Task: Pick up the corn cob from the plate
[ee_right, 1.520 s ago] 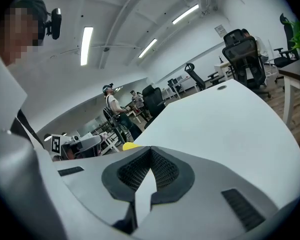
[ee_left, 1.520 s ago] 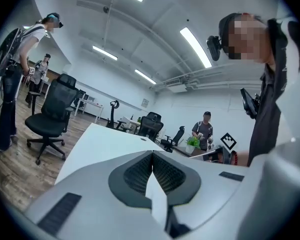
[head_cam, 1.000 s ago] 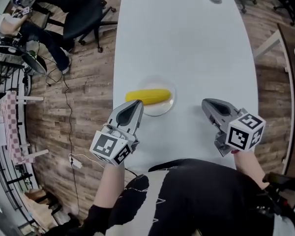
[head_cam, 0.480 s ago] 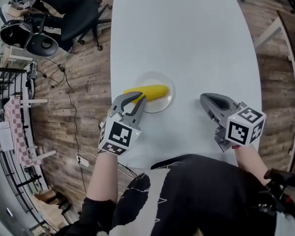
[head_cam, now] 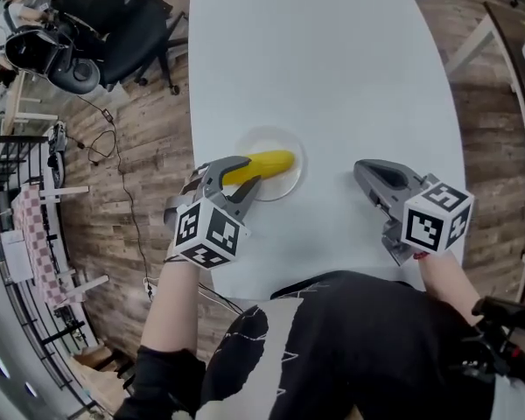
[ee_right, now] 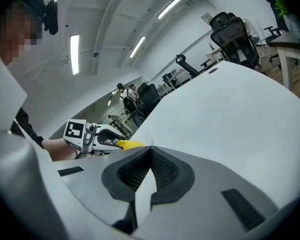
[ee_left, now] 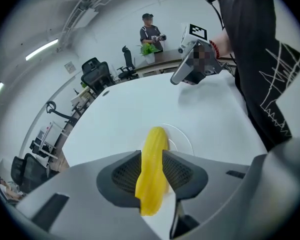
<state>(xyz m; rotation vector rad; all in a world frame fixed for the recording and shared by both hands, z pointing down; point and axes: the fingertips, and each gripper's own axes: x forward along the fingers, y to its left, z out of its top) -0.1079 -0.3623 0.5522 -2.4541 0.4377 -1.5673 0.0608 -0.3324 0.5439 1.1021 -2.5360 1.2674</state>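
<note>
A yellow corn cob (head_cam: 262,164) lies on a clear round plate (head_cam: 290,180) near the left edge of the white table (head_cam: 332,68). My left gripper (head_cam: 234,180) points steeply down over the cob's left end. Its jaws are opening, and in the left gripper view the cob (ee_left: 152,169) fills the gap between them while still resting on the plate (ee_left: 184,140). My right gripper (head_cam: 361,172) hovers to the right of the plate, shut with nothing in it. In the right gripper view its jaws (ee_right: 151,149) meet at the tips.
The table's left edge (head_cam: 193,147) runs close beside the plate, with wooden floor below it. Black office chairs (head_cam: 114,24) stand at the far left. A person (ee_left: 151,31) stands behind a desk across the room.
My left gripper rolled over, sank onto the cob's left end, and its shut jaws parted around the cob. The right gripper stayed put.
</note>
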